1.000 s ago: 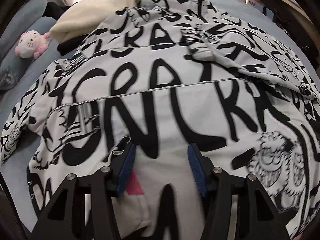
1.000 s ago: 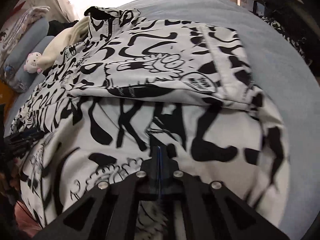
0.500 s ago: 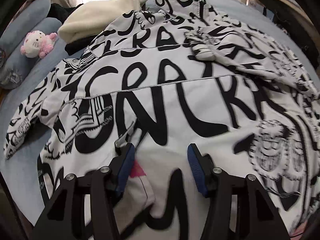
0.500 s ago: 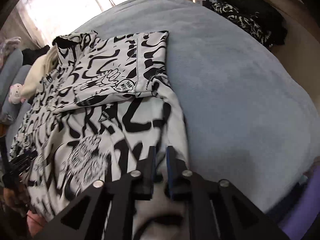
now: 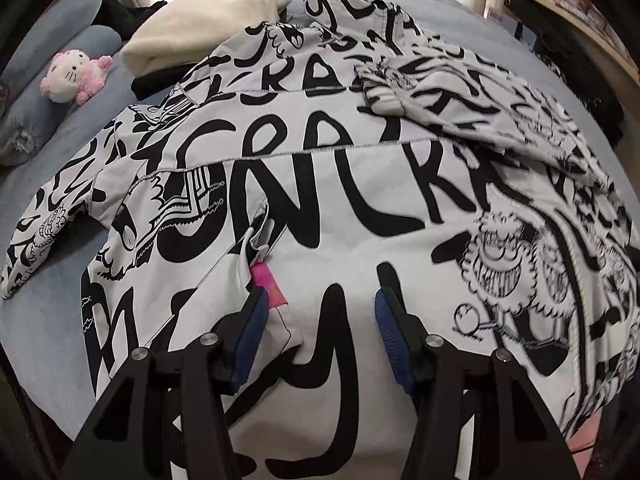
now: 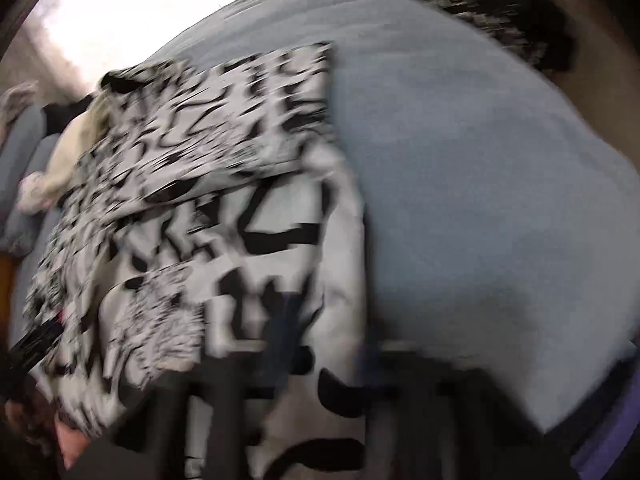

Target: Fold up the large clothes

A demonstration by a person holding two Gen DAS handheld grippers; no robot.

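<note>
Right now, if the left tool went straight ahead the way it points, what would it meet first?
Most likely the printed jacket itself: the open left tool hovers just above the cloth beside the pink label. How high above is unclear.

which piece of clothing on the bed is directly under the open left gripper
The black-and-white graffiti-print garment lies under the left gripper; the cream garment lies far beyond.

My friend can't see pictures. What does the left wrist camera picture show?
A big white shirt with black doodle lettering lies spread on a blue bed. The left gripper hovers open above it, near a pink tag.
</note>
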